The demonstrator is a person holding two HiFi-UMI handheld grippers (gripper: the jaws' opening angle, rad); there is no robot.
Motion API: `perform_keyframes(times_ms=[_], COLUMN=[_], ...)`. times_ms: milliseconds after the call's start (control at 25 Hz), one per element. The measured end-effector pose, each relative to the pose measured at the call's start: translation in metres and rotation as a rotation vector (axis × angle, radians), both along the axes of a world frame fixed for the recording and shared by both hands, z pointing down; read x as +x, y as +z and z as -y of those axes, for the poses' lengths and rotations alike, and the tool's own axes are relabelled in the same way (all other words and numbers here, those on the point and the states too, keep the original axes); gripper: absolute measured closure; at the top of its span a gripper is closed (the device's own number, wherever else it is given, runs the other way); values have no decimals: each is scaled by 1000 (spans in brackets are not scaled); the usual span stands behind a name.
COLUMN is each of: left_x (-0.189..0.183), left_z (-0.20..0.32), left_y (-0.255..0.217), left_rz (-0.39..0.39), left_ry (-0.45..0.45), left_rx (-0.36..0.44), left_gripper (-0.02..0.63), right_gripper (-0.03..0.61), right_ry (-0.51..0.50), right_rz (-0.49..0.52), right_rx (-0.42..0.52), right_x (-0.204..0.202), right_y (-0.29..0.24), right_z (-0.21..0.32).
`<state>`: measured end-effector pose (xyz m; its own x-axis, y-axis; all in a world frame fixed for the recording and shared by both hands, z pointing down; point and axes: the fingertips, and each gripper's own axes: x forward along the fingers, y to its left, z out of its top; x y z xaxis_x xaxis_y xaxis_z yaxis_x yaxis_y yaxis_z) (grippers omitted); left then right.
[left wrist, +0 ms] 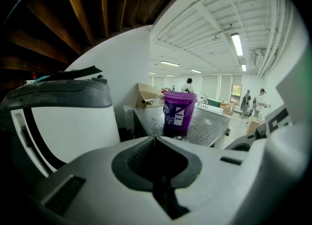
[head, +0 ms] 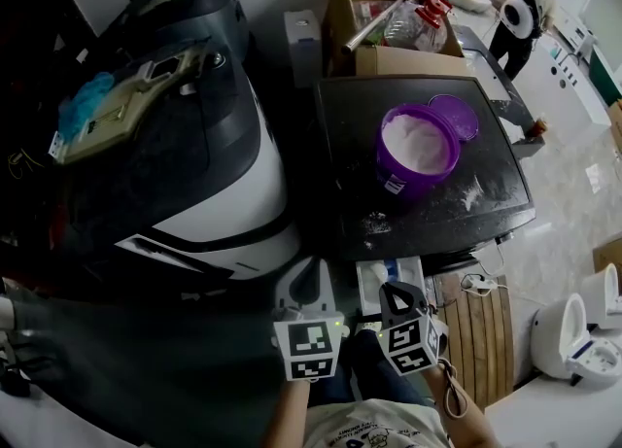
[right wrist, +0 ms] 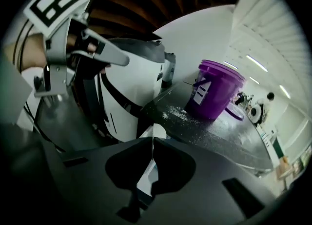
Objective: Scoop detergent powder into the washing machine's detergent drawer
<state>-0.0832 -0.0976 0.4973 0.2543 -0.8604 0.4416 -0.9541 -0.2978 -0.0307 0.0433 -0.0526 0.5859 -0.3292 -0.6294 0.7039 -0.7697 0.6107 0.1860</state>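
**Laundry station: two claws, powder tub, drawer**

- Left claw (head: 312,271) (left wrist: 155,139): white body. Jaws pressed together, nothing between them. Held low at the near edge of the head view, just beside the washing machine.
- Right claw (head: 390,291) (right wrist: 153,140): dark body. Jaws pressed together with nothing pinched. Positioned over the white drawer.
- White drawer (head: 370,282): has a blue part inside and sits just below the tabletop's near edge.
- Washing machine (head: 194,169): white and black, to the left of the tabletop.
- Tabletop (head: 350,135): dark and glossy, with spilled powder (head: 373,228) near its front edge.
- Purple tub (head: 418,153) (left wrist: 179,112) (right wrist: 214,94): upright on the tabletop, open and filled with white detergent powder (head: 416,143). Well apart from both claws.
- Purple lid (head: 455,116): flat on the tabletop, touching the tub's far side.
- Cardboard box (head: 374,23): behind the tabletop.
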Motion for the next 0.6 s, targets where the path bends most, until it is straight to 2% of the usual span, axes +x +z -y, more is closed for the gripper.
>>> perform_keyframes(times_ms=[160,440,600], left_x=[6,16,21], left_z=[1,5,9], left_y=[-7,-36,-57], left_rz=[3,6,4], left_ry=[13,45,59], left_rx=[14,67,110], left_gripper=[603,603,603], right_gripper=[558,558,558], right_ry=[103,214,254], right_rz=[167,306,345], right_rx=[-14,114,199], right_x=[5,19,27], right_y=[-25,-86,-119], right_z=[1,15,25])
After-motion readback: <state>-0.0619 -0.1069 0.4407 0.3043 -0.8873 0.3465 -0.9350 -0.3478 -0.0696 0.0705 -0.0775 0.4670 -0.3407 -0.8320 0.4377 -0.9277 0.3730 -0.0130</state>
